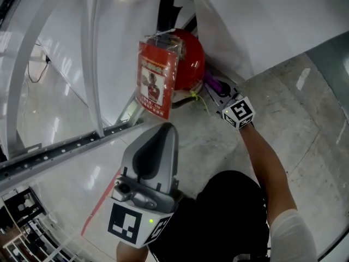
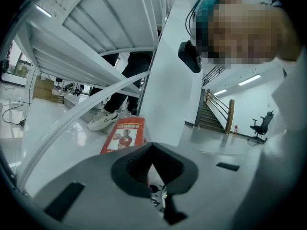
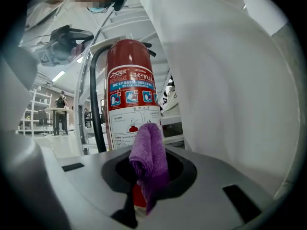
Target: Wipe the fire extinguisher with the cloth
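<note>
The red fire extinguisher (image 1: 188, 56) stands on the floor beside a white panel, and a red instruction card (image 1: 157, 79) hangs in front of it. Its labelled body (image 3: 130, 97) and black hose (image 3: 95, 104) fill the right gripper view. My right gripper (image 1: 220, 93) sits just right of the extinguisher's base, shut on a folded purple cloth (image 3: 149, 157) that sticks up between the jaws. The cloth (image 1: 213, 83) lies close to the cylinder; I cannot tell whether they touch. My left gripper (image 1: 162, 132) hovers nearer to me, below the card, jaws together and holding nothing.
A white metal frame (image 1: 92, 64) with slanted beams rises at the left. The white panel (image 1: 256, 21) stands behind and to the right. A person's white shoe (image 2: 102, 120) rests near the frame. Grey floor (image 1: 305, 119) spreads to the right.
</note>
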